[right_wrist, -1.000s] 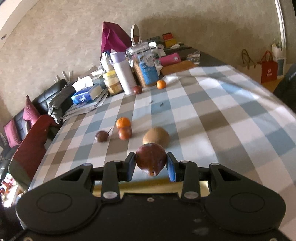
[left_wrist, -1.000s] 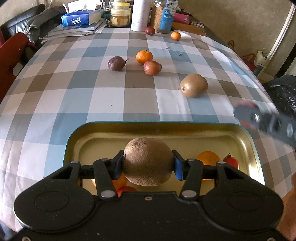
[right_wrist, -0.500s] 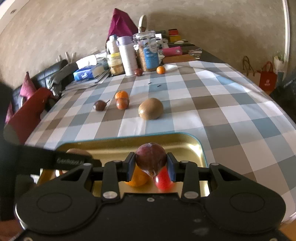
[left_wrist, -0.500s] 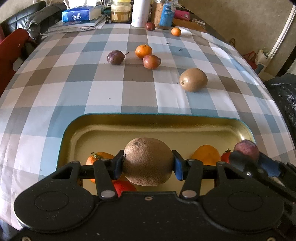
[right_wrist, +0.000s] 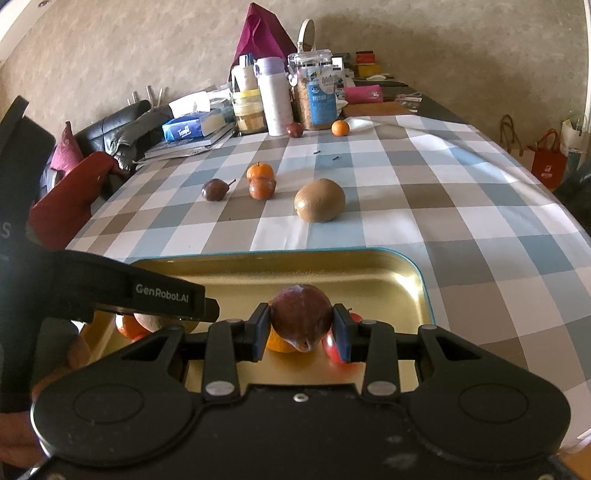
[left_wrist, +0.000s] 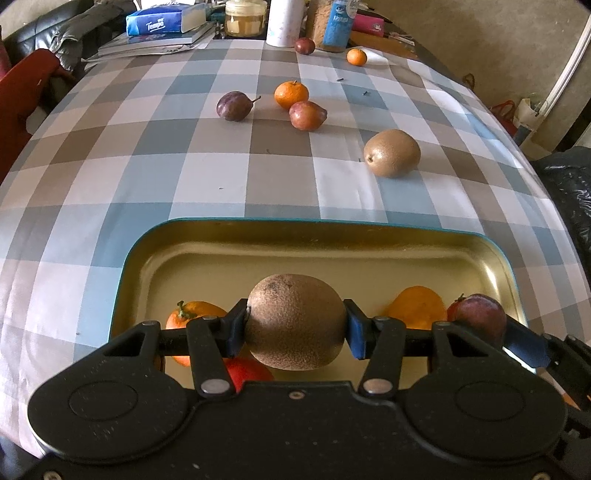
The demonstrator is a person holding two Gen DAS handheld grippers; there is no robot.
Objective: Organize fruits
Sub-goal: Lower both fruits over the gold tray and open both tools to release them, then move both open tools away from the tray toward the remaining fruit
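My left gripper [left_wrist: 295, 325] is shut on a brown kiwi [left_wrist: 295, 319] and holds it over the gold tray [left_wrist: 258, 240]. My right gripper [right_wrist: 301, 326] is shut on a dark red passion fruit [right_wrist: 301, 317], also over the tray [right_wrist: 369, 258], at its right end; it shows in the left wrist view [left_wrist: 480, 315]. In the tray lie oranges [left_wrist: 419, 306] and small red tomatoes [left_wrist: 245, 373]. On the checked cloth beyond are a second kiwi [left_wrist: 391, 153], an orange [left_wrist: 291, 94], a reddish fruit [left_wrist: 306, 115] and a purple fruit [left_wrist: 234, 106].
At the table's far end stand a white bottle [right_wrist: 273, 99], jars [right_wrist: 314, 92], a tissue box [left_wrist: 166, 20], books, another dark fruit [left_wrist: 304, 46] and a small orange [left_wrist: 356, 57]. A red chair [left_wrist: 18, 92] and black sofa are on the left.
Both grippers have come lower and closer over the tray. The right gripper with its passion fruit moved in from above the cloth to the tray's right end beside the left gripper.
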